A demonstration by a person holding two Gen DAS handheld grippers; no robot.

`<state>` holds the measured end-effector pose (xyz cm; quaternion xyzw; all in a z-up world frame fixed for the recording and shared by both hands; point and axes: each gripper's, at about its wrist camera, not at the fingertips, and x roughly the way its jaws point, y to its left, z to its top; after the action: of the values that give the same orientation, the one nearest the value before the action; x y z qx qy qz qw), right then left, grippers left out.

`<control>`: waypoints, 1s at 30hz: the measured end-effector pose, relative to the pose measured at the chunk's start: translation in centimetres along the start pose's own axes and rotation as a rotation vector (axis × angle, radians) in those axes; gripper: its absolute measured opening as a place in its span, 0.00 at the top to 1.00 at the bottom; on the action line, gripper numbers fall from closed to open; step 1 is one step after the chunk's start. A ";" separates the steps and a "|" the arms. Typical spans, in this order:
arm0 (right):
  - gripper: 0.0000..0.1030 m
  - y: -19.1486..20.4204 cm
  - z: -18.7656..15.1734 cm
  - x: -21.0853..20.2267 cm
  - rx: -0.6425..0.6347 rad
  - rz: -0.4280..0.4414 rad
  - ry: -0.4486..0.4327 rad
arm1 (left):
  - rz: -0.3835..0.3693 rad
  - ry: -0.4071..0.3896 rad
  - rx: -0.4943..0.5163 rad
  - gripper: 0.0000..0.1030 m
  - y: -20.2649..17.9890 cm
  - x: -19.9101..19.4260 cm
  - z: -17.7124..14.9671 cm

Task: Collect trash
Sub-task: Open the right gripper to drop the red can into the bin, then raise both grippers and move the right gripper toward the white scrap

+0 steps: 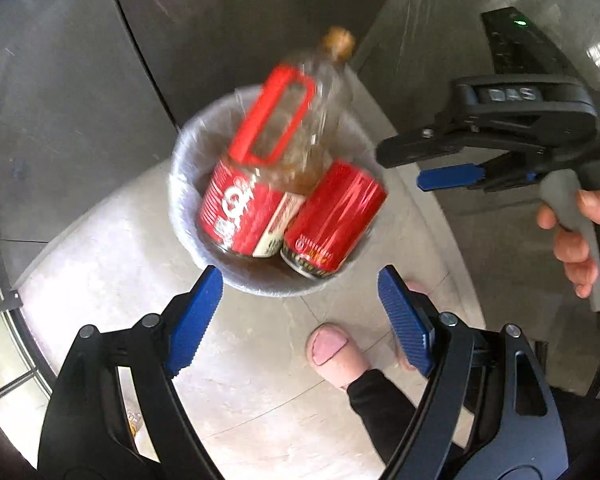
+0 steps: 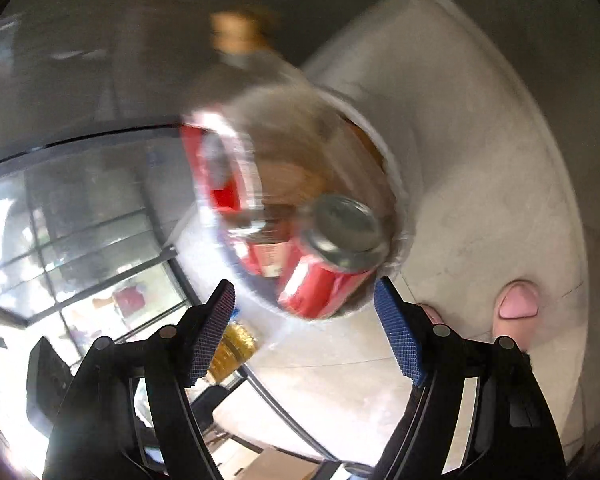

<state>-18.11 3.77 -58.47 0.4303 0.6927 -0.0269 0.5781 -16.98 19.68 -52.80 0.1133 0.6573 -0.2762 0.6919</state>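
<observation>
A small round bin (image 1: 186, 160) with a clear liner stands on the pale floor. In it leans a large clear bottle (image 1: 300, 128) with a red handle, a red label and a tan cap. A red can (image 1: 334, 220) lies beside the bottle. My left gripper (image 1: 300, 276) hovers open just above the bin's near rim, with nothing between its blue pads. My right gripper (image 1: 400, 168) comes in from the right, open and empty. In the blurred right wrist view, my right gripper (image 2: 305, 288) is open over the can (image 2: 324, 280), the bottle (image 2: 260, 160) and the bin (image 2: 396, 184).
A person's pink slippers (image 1: 336, 348) (image 2: 518, 300) stand close to the bin. Dark wall panels rise behind it. A black device with a green light (image 1: 520, 22) sits at upper right. Glass panes (image 2: 80, 220) and a gold object (image 2: 236, 348) lie to the left.
</observation>
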 end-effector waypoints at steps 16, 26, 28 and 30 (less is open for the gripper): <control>0.18 25.5 -11.3 -34.2 -0.666 -0.086 -0.351 | 0.180 -0.299 -0.130 0.08 -6.2 -30.9 4.2; 0.14 30.0 -11.0 -51.5 -0.679 -0.140 -0.707 | 0.190 -0.569 -0.095 0.07 -9.4 -46.5 13.2; 0.14 30.6 -10.9 -53.8 -0.683 -0.131 -0.758 | 0.205 -0.607 -0.061 0.07 -10.5 -47.8 15.0; 0.14 30.7 -10.0 -55.4 -0.679 -0.148 -0.802 | 0.222 -0.634 -0.022 0.07 -11.5 -49.2 17.0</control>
<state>-8.81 -2.88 4.60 0.1249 0.4155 -0.0040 0.9010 -7.89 12.84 -0.72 0.0852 0.3960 -0.2135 0.8890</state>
